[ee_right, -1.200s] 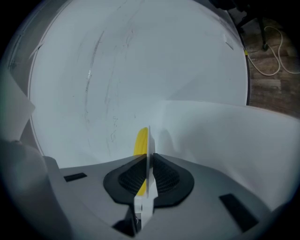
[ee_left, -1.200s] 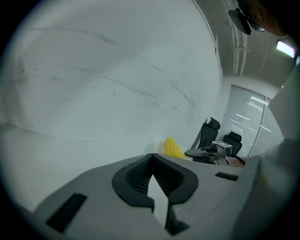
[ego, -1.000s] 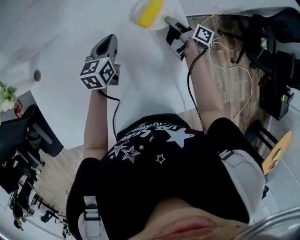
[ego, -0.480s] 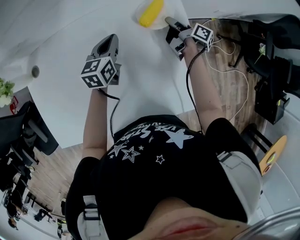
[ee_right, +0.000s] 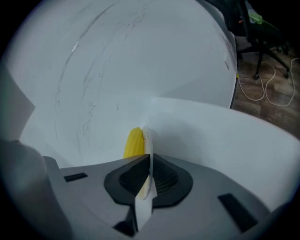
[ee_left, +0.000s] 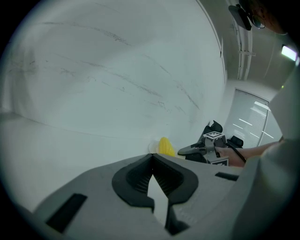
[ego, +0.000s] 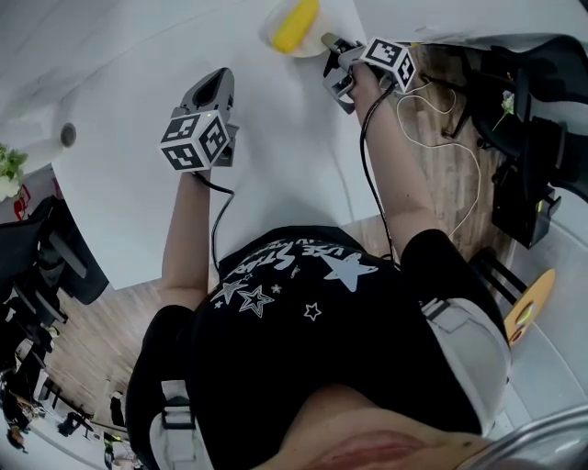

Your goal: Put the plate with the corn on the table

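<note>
White plate is found at the far end of the table, with the yellow corn lying on it. Whether the plate rests fully on the tabletop or is raised slightly off it cannot be determined from any view.

Right gripper: its jaws have just been closing, and the pads now pinch the plate's near rim. The right gripper view shows the rim running edge-on between the pads, with the corn just beyond them. The rim is judged to be the chosen hold because a shallow plate offers no other purchase, and the hold keeps the pads off the corn.

Left gripper: it hovers over bare table, well apart from the plate. Its fingertips are pressed together with nothing between them. It is judged to be parked clear, since a single rim hold is enough for a light plate.

Risk noted: a hold on one side of the rim lets the far side sag, and the corn could roll. The plate should be kept level.
</note>
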Motion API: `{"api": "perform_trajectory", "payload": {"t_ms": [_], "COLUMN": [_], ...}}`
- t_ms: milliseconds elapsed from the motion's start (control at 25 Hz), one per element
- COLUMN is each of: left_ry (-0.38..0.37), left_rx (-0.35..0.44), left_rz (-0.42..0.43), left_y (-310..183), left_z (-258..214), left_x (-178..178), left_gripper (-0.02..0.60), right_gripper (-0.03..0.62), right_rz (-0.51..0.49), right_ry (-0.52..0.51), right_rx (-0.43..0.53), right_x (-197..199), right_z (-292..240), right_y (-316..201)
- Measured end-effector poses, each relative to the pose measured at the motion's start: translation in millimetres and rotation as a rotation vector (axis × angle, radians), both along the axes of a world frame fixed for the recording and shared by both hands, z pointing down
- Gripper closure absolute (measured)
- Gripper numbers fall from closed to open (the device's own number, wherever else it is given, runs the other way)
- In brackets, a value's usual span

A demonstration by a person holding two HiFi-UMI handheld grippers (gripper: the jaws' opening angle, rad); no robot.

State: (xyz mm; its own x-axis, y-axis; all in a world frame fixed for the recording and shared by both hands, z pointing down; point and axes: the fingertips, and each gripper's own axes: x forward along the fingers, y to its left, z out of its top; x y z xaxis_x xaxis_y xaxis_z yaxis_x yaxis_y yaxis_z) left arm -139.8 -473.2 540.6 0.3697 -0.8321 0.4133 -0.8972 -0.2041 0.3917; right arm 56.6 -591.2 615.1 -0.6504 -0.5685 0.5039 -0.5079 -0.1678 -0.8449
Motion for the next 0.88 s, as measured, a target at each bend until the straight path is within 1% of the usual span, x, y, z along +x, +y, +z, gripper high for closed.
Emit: {"api": "perform_trajectory", "payload": {"t_ms": [120,240,320,440,560,680,760,880], "left_ry": [0.004,-0.002,-0.003,0.001,0.004,0.002,0.0,0.001], "left_rx": [0.0,-0.01,-0.016,-0.015,-0.013,-0.013,-0.013,-0.006], "left_rz": [-0.002,-0.002,-0.002,-0.006,-0.007,-0.002,0.0,0.001], "left_y": [2.4,4.3,4.9,5.9,7.0,8.0,8.8,10.0], "left_z": [-0.9,0.0,-0.2,-2.2,-3.8,-4.2,-4.2,-7.1], "left_x": [-1.7,-5.8,-7.1,-6.7,-5.7,-4.7,-5.3,-5.8], "left_gripper": [0.575,0.575,0.575,0.575,0.575,0.575,0.575,0.575], "right_gripper": [0.576,0.54,0.526,0.51,0.506,0.471,0.434,0.419], "right_rz": [-0.047,-0.127,-0.156,-0.182,-0.211,-0.251,-0.278,-0.292], "right_ry": [0.096,0.237,0.304,0.371,0.425,0.512,0.561,0.582], "right_rx": [0.019,0.04,0.04,0.038,0.056,0.081,0.097,0.101], "right_x": [-1.1,-3.9,-3.7,-2.3,-1.6,0.2,-0.8,-2.5], "right_z": [0.0,2.4,4.6,6.4,4.8,3.7,3.4,3.5], "right_y": [-0.7,2.5,3.5,3.2,2.4,3.0,3.8,6.4]}}
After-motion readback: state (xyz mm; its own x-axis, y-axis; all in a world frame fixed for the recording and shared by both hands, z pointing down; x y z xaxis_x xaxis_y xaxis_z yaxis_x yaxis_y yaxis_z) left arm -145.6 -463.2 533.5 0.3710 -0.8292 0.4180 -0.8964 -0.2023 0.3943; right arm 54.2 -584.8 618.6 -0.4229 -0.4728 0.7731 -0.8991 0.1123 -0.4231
